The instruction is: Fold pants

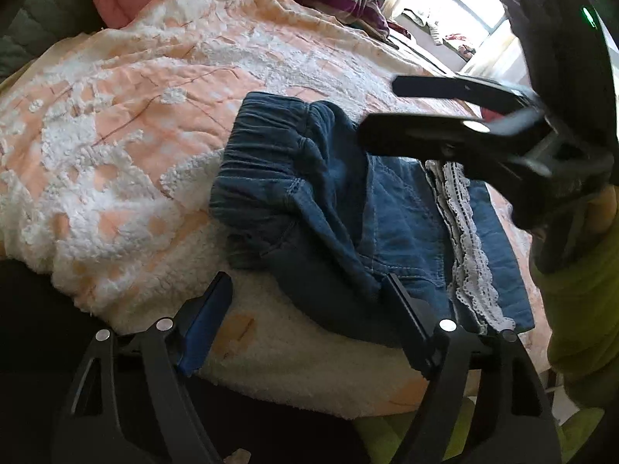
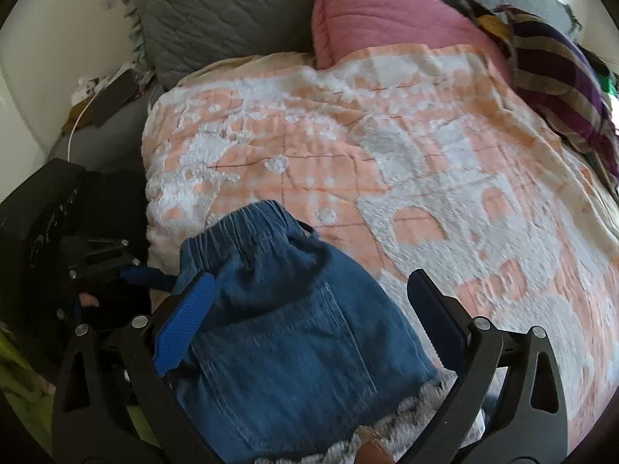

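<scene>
Blue denim pants [image 1: 340,208] with an elastic waistband and white lace trim [image 1: 470,255] lie folded into a compact bundle on the bed near its front edge. My left gripper [image 1: 305,282] is open and empty just in front of the bundle's near edge. My right gripper [image 1: 377,110] hovers open above the bundle's right side in the left wrist view. In the right wrist view the right gripper [image 2: 309,282] is open over the pants [image 2: 278,328], holding nothing. The left gripper [image 2: 151,276] shows at the left of that view.
An orange and white fleece blanket [image 1: 127,123] covers the bed. A pink pillow [image 2: 371,11], a grey quilted pillow [image 2: 216,7] and a striped purple cloth [image 2: 561,81] lie at the far side. A phone with a cable [image 2: 112,96] lies left of the bed.
</scene>
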`<act>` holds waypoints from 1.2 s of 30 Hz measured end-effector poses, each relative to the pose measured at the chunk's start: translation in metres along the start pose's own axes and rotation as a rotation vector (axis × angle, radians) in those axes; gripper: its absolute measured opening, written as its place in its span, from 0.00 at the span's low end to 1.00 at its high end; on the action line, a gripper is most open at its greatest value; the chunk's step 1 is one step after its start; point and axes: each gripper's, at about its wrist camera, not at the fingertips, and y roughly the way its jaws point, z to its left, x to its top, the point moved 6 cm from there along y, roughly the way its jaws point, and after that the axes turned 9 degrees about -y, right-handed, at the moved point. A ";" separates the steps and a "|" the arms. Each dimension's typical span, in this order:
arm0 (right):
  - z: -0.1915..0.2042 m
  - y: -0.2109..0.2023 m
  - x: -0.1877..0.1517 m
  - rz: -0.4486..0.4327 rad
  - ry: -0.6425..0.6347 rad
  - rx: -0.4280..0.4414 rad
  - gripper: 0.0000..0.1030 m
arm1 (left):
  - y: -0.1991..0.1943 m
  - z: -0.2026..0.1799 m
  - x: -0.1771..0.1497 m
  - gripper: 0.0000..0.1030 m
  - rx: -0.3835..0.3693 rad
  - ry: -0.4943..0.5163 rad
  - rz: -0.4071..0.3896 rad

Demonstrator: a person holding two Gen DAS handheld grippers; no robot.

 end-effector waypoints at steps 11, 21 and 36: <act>0.012 0.060 0.020 0.085 -0.013 0.232 0.86 | 0.002 0.004 0.001 0.75 -0.037 -0.012 0.003; 0.008 0.033 0.013 -0.027 0.010 0.323 0.27 | -0.007 0.008 0.004 0.85 -0.126 -0.076 0.004; -0.038 -0.083 -0.036 -0.294 0.135 0.326 0.25 | 0.010 -0.058 0.020 0.92 -0.353 -0.089 0.076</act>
